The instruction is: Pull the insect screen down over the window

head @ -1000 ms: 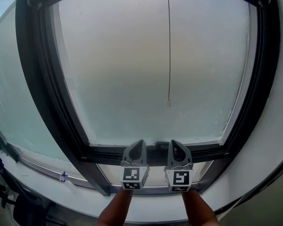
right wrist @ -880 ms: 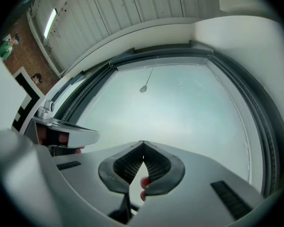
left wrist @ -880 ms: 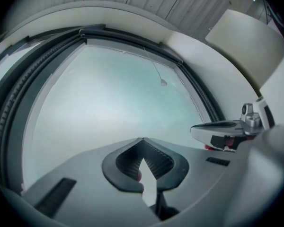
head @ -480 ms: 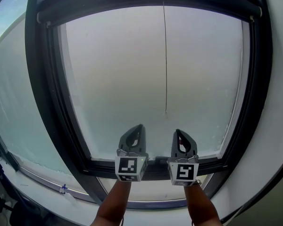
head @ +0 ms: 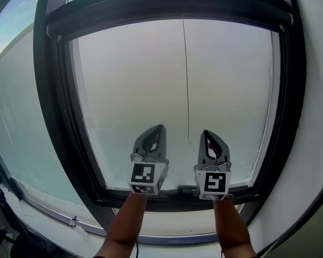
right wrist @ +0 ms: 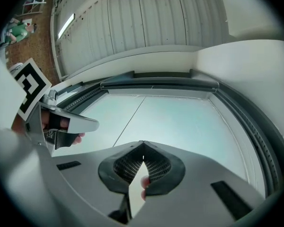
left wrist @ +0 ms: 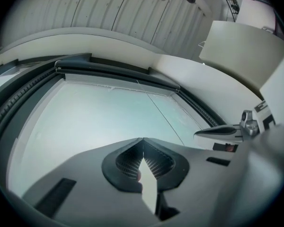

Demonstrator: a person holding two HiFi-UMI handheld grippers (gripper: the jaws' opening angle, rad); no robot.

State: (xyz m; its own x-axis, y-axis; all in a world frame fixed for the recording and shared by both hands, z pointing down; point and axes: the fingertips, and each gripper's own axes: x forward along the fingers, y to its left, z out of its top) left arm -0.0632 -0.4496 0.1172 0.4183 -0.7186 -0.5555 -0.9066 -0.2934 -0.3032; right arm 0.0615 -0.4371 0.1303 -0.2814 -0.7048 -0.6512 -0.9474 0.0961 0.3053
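Note:
The window (head: 151, 90) has a black frame (head: 56, 122) and a pale, hazy pane. A dark bar (head: 167, 7) runs across its top, seen too in the left gripper view (left wrist: 109, 70) and the right gripper view (right wrist: 156, 84). From it a thin cord (head: 185, 79) hangs down the middle of the pane (left wrist: 165, 117) (right wrist: 130, 119). My left gripper (head: 157, 127) (left wrist: 143, 138) and right gripper (head: 207, 132) (right wrist: 143, 142) are raised side by side before the lower pane, one on each side of the cord's end. Both are shut with nothing between the jaws, pointing up at the bar.
A white sill (head: 167, 227) lies below the frame and a white wall (head: 312, 144) stands at the right. A second pane (head: 16, 117) adjoins at the left. A dark object (head: 2, 219) sits at the lower left. A ribbed ceiling (right wrist: 132, 22) is overhead.
Both grippers have risen from the bottom frame rail to the lower pane, still shut. The head view has tilted up, so the top bar now shows fully.

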